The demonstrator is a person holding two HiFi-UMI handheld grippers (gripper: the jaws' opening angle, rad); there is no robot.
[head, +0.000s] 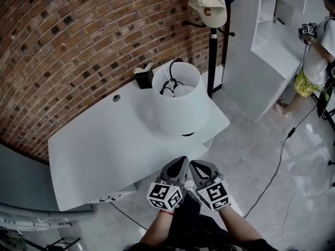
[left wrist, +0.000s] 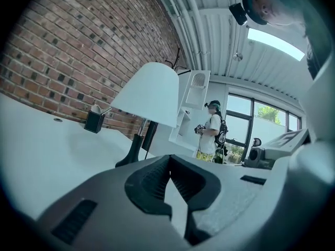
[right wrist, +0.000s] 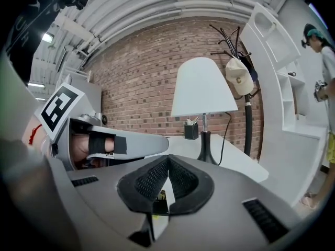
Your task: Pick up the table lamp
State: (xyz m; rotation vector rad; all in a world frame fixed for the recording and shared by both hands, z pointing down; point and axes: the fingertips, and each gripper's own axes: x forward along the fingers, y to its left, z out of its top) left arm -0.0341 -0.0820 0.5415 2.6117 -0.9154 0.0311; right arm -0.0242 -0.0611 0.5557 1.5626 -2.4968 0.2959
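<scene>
Head view: table lamp [head: 180, 109] shade; right gripper view: its stem [right wrist: 203, 123].

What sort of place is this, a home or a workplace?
Probably a mock home-office corner in a studio or lab: a white desk with a table lamp against a brick wall, a coat stand holding a cap, and another person holding equipment.

Cap [head: 208, 4] hangs on coat stand [head: 212, 67] beside table [head: 104, 140]
</scene>
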